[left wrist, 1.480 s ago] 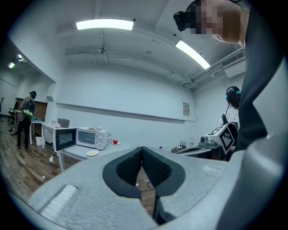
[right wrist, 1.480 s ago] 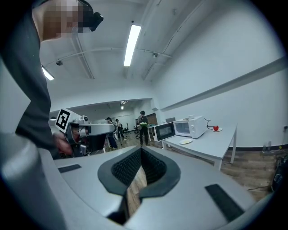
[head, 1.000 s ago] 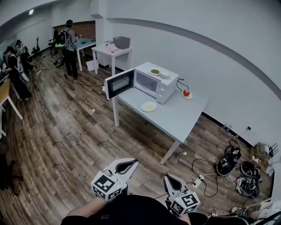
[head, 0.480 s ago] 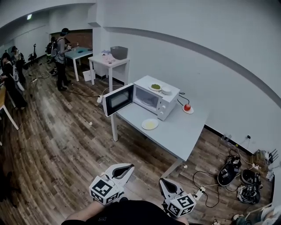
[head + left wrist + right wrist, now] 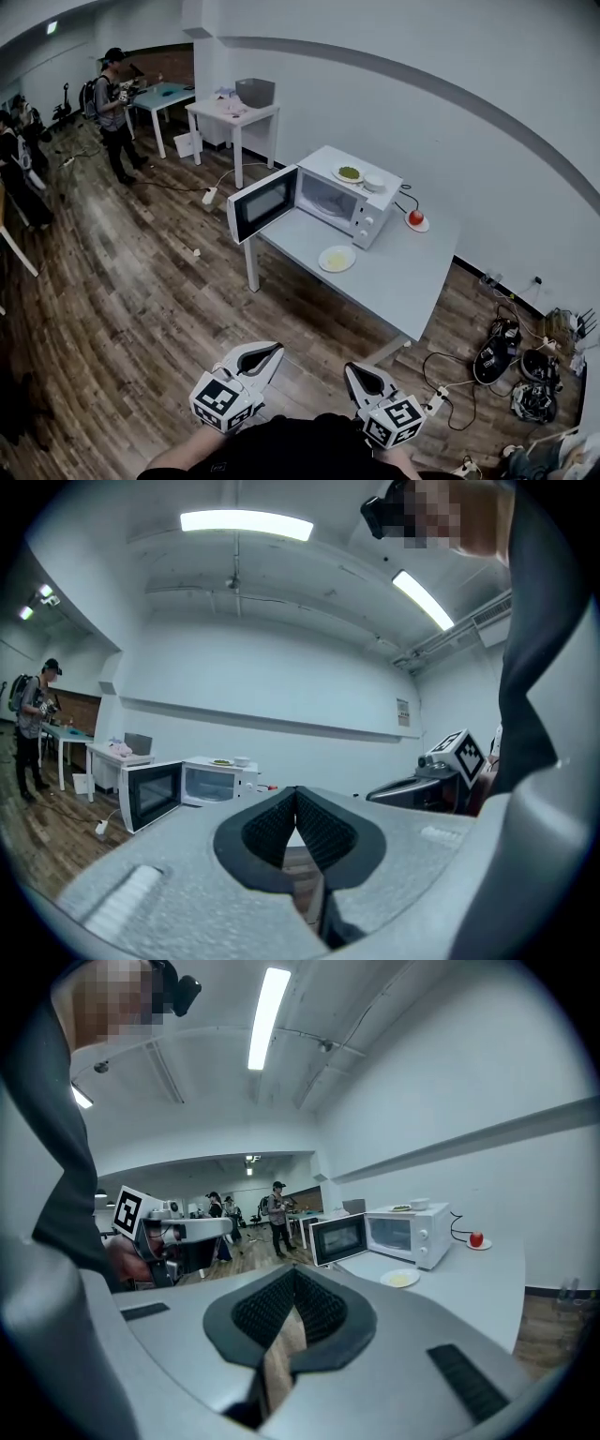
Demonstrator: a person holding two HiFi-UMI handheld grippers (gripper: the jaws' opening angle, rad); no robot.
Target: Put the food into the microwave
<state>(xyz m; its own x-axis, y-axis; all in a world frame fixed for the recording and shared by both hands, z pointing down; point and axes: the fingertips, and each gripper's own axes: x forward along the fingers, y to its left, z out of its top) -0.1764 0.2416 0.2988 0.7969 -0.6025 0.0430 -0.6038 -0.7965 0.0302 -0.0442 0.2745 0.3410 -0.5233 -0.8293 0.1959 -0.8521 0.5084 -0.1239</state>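
A white microwave [image 5: 349,200] stands on a grey table [image 5: 408,281] with its door [image 5: 262,202] swung open to the left. In front of it lies a plate of yellow food [image 5: 337,258]. On top of the microwave sit a plate of green food [image 5: 349,173] and a white bowl [image 5: 374,182]. To its right a red apple [image 5: 415,217] rests on a small plate. My left gripper [image 5: 266,350] and right gripper [image 5: 360,369] are low in the head view, well short of the table, both shut and holding nothing. The right gripper view also shows the microwave [image 5: 405,1233] and the yellow-food plate [image 5: 400,1279].
Wooden floor lies between me and the table. Cables, a power strip and dark gear [image 5: 497,349] lie on the floor at the right by the wall. A white table with a grey box [image 5: 254,92] stands behind. People [image 5: 113,86] stand far back left.
The view has moved toward the table, so the microwave and plates sit slightly lower and further right. Both grippers stay shut and empty, side by side.
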